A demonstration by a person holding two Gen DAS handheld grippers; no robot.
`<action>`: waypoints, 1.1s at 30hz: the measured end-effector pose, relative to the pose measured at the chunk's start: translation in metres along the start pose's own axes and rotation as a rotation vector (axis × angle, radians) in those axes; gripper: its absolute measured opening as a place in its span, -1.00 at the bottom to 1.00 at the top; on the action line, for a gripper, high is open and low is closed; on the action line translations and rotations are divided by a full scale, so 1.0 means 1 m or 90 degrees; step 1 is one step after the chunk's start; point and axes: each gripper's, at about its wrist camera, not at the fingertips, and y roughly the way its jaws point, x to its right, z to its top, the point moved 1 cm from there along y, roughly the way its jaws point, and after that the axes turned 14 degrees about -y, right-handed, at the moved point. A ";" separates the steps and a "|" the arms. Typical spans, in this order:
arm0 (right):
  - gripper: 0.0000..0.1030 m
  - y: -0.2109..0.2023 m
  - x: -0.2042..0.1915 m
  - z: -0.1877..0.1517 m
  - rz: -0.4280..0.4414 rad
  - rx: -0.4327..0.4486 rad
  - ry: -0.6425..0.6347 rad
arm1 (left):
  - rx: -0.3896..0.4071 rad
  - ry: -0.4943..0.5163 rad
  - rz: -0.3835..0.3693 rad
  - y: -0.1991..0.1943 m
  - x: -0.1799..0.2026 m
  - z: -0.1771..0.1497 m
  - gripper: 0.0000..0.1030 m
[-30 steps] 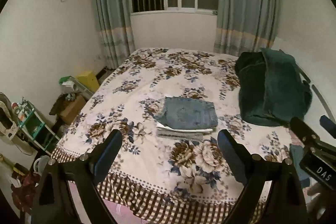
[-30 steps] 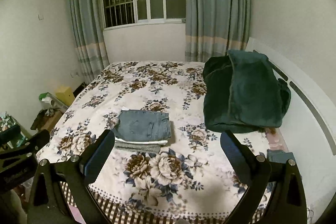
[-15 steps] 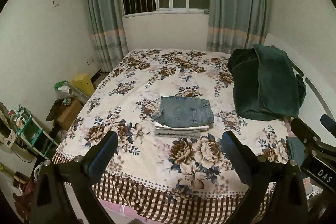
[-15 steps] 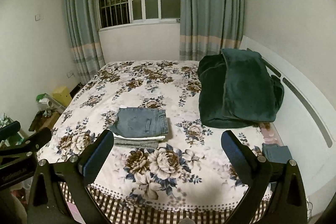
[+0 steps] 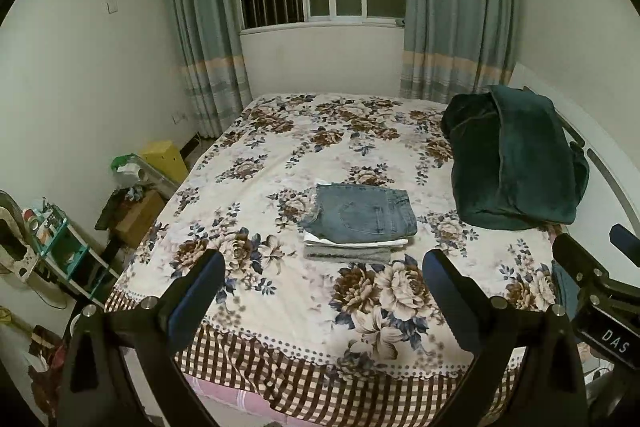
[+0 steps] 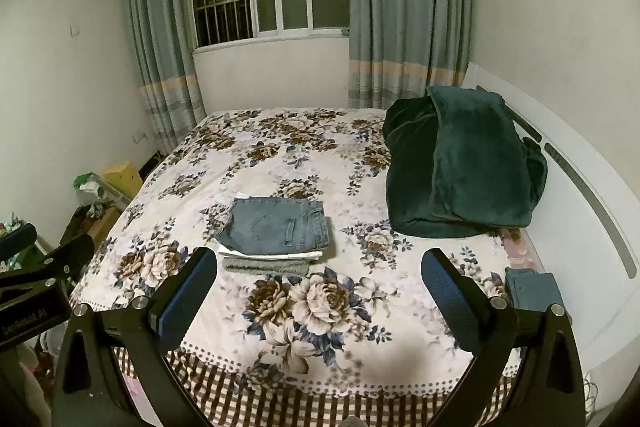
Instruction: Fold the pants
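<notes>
Folded blue jeans (image 5: pixel 360 213) lie on top of a small stack with a white garment (image 5: pixel 354 240) and a grey one (image 5: pixel 346 254) under them, in the middle of the floral bed (image 5: pixel 304 147). The stack also shows in the right wrist view (image 6: pixel 276 225). My left gripper (image 5: pixel 320 283) is open and empty, held back above the bed's near edge. My right gripper (image 6: pixel 318 283) is open and empty too, likewise short of the stack.
A dark green blanket (image 5: pixel 516 159) is heaped at the bed's right side by the white headboard (image 6: pixel 580 187). A small blue folded item (image 6: pixel 532 289) lies at the right edge. Boxes and a shelf (image 5: pixel 60 247) crowd the floor at left. Curtains and window stand behind.
Both grippers have drawn back and risen a little from the bed, so the stack looks smaller and farther. Both stay open; the stack has not moved.
</notes>
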 end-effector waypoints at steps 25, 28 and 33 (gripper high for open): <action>1.00 0.000 -0.007 0.010 0.012 0.006 -0.003 | 0.011 0.001 -0.005 -0.002 -0.006 0.010 0.96; 1.00 -0.001 -0.007 0.011 0.012 0.008 0.000 | 0.013 0.000 -0.005 -0.003 -0.005 0.011 0.96; 1.00 -0.005 -0.005 0.014 0.011 0.011 0.008 | 0.019 -0.002 -0.007 -0.009 -0.004 0.016 0.96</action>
